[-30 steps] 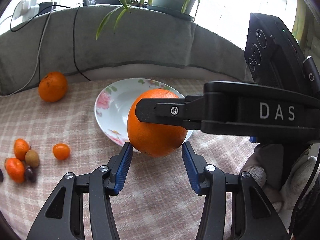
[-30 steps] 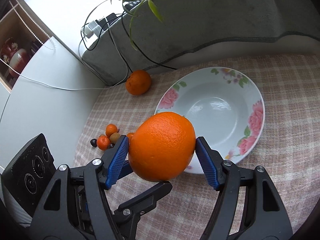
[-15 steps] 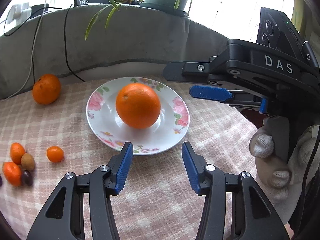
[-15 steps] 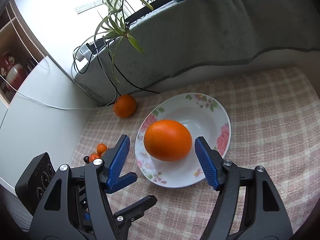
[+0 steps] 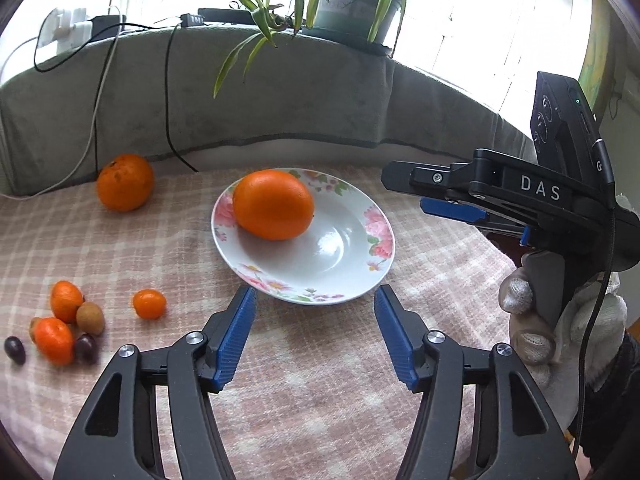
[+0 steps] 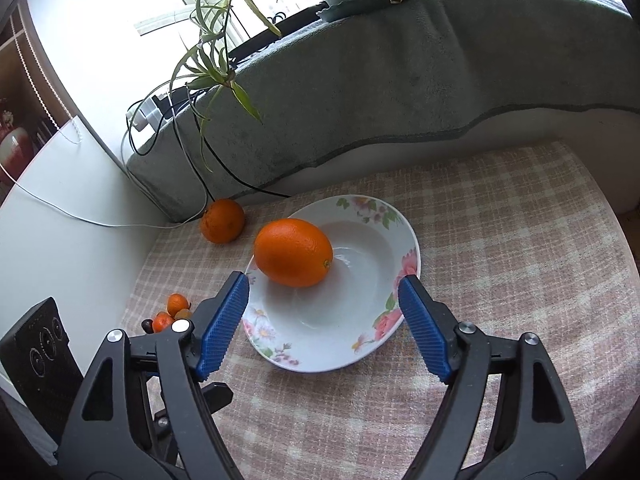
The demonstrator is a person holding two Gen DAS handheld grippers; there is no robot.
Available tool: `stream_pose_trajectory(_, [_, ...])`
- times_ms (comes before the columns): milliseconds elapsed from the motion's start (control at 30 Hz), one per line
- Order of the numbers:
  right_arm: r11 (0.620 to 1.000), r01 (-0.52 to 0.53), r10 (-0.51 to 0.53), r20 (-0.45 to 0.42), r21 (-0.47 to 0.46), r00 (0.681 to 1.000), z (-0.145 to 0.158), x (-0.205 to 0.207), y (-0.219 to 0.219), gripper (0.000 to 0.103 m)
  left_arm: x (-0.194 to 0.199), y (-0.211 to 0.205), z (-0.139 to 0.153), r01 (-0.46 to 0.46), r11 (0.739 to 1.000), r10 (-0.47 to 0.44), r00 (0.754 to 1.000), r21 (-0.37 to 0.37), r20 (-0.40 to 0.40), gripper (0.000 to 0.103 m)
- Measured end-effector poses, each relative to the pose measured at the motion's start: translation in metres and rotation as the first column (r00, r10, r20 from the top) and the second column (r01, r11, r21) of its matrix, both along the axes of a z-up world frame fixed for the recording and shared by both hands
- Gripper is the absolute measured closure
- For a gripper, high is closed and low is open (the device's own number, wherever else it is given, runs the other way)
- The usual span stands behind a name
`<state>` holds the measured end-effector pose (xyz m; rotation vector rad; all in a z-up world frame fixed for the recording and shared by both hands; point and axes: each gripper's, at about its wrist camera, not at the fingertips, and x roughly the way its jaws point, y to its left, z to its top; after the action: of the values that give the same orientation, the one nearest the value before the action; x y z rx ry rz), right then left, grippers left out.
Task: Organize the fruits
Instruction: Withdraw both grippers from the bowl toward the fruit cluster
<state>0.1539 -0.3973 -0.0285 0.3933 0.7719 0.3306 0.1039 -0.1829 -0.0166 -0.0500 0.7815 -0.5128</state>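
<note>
Right claw [image 6: 323,330] jaws opening, empty, above the near rim of the floral plate [image 6: 404,248]. Large orange [image 6: 293,252] rests in plate's left side; second orange [image 6: 222,221] on checked cloth [image 6: 500,240] beyond, small fruits [image 6: 170,314] at left.

Daylight from far windows [image 5: 460,20], blown out white. Soft shadow beside orange [image 5: 273,204] on plate [image 5: 376,264]; glare spot in plate well. Both views sharp at centre; fisheye bending and dark vignette at edges

Home interior: potted spider plant [image 5: 344,4] on cloth-draped windowsill [image 5: 280,92], checked tablecloth [image 6: 500,240], floral plate [image 6: 408,248], chargers and cables [image 5: 96,92].
</note>
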Motion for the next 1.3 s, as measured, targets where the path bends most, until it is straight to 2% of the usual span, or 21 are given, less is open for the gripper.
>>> stream_pose_trajectory(33, [1.0,0.005,-0.005,0.01,-0.003,1.0,0.001,-0.001,0.0,0.02,0.0,0.002,0.001,-0.003,1.0,0.003,1.0,0.004,0.002,0.035])
stream_pose_trajectory(100, [1.0,0.021,-0.02,0.037,-0.01,0.999,0.005,-0.005,-0.001,0.016,0.001,0.008,0.004,-0.017,1.0,0.017,1.0,-0.001,0.007,0.032])
stream_pose_trajectory(300, [0.999,0.046,-0.045,0.079,-0.01,0.996,0.012,-0.009,0.001,0.014,-0.004,0.034,0.012,-0.062,0.998,0.062,0.998,-0.001,0.033,0.032])
stream_pose_trajectory(600, [0.996,0.008,0.002,0.112,-0.09,0.994,0.021,-0.014,0.025,0.007,-0.014,0.093,0.026,-0.17,0.985,0.168,0.982,0.008,0.088,0.032])
stream_pose_trajectory(800, [0.991,-0.053,0.069,0.122,-0.124,0.99,0.028,-0.019,0.046,0.007,-0.019,0.138,0.025,-0.252,0.967,0.245,0.963,0.043,0.114,0.032])
stream_pose_trajectory(967, [0.986,-0.11,0.126,0.121,-0.126,0.985,0.027,-0.023,0.064,0.007,-0.023,0.174,0.019,-0.313,0.948,0.306,0.946,0.05,0.11,0.032])
stream_pose_trajectory(1167, [0.969,-0.178,0.202,0.132,-0.174,0.971,0.025,-0.028,0.095,0.007,-0.027,0.205,0.008,-0.365,0.929,0.359,0.928,0.055,0.097,0.032])
stream_pose_trajectory(1300, [0.954,-0.227,0.255,0.128,-0.197,0.958,0.02,-0.031,0.117,0.008,-0.03,0.22,-0.001,-0.388,0.92,0.383,0.92,0.058,0.078,0.039])
